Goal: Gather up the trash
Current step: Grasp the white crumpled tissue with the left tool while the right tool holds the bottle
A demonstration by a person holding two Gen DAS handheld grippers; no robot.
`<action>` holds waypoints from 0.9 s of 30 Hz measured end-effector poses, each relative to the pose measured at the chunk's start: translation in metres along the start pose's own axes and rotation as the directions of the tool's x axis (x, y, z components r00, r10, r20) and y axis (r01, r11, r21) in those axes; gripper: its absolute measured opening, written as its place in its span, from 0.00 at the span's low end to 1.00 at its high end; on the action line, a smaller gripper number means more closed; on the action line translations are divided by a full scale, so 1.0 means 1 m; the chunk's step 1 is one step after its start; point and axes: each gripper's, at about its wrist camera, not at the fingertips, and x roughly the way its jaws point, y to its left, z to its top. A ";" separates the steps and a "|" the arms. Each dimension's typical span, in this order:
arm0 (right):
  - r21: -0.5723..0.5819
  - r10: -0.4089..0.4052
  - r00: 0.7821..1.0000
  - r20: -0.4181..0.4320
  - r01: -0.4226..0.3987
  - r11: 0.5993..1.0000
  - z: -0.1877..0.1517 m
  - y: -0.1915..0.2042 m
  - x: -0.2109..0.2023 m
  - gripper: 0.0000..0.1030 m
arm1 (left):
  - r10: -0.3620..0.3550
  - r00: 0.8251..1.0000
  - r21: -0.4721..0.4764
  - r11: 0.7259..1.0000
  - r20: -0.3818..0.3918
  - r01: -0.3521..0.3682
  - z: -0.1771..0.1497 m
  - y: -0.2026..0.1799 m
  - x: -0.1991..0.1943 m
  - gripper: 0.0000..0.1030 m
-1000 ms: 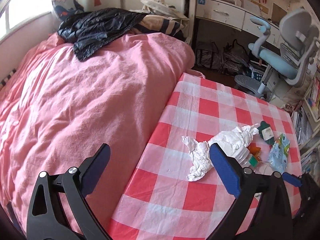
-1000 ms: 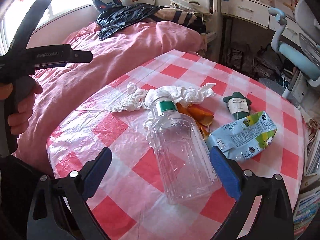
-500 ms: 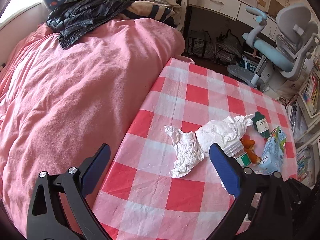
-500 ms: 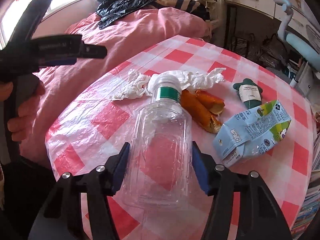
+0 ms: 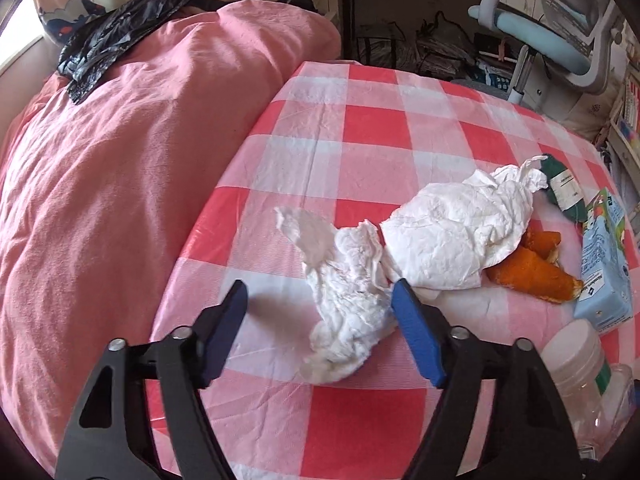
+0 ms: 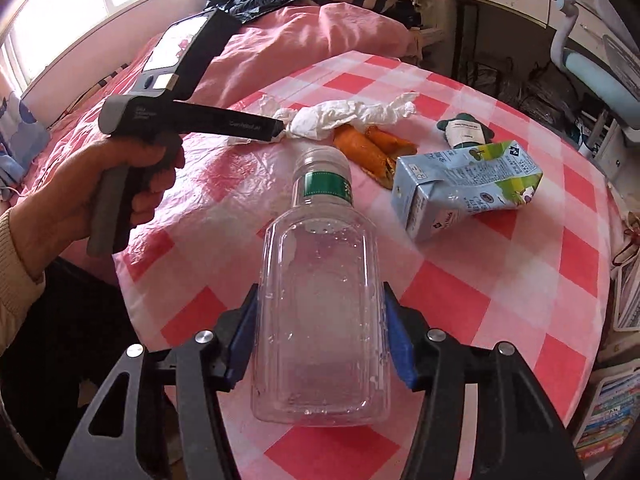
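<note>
bottle [image 6: 320, 320] sits nearest us, pinched across its clear body by the right gripper [image 6: 320, 340], neck pointing away over the checked table [image 5: 360, 128]. our left gripper [image 5: 320, 300] is closing around the near end of the crumpled tissue [image 5: 348, 300], pads not yet pressing. the tissue's long axis runs away to the right, toward the orange peel [image 5: 532, 272] and carton [image 5: 604, 264].

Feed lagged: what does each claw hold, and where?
Right claw: clear plastic bottle, by its body's sides. Left claw: closing around crumpled white tissue, not gripping.
</note>
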 end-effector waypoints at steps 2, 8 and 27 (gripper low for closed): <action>0.006 -0.014 1.000 0.004 0.014 1.000 0.004 0.001 0.005 0.54 | -0.052 0.999 0.008 0.999 -0.004 0.052 -0.001 -0.003 -0.004 0.15; 0.034 0.038 0.997 0.062 -0.040 0.999 0.009 0.001 -0.004 0.52 | -0.131 0.991 -0.012 0.991 0.022 0.131 -0.013 0.012 -0.042 0.11; 0.137 -0.045 0.980 0.194 0.019 0.990 -0.012 -0.019 -0.053 0.53 | -0.260 0.957 0.045 0.965 0.131 0.256 -0.051 -0.011 -0.113 0.11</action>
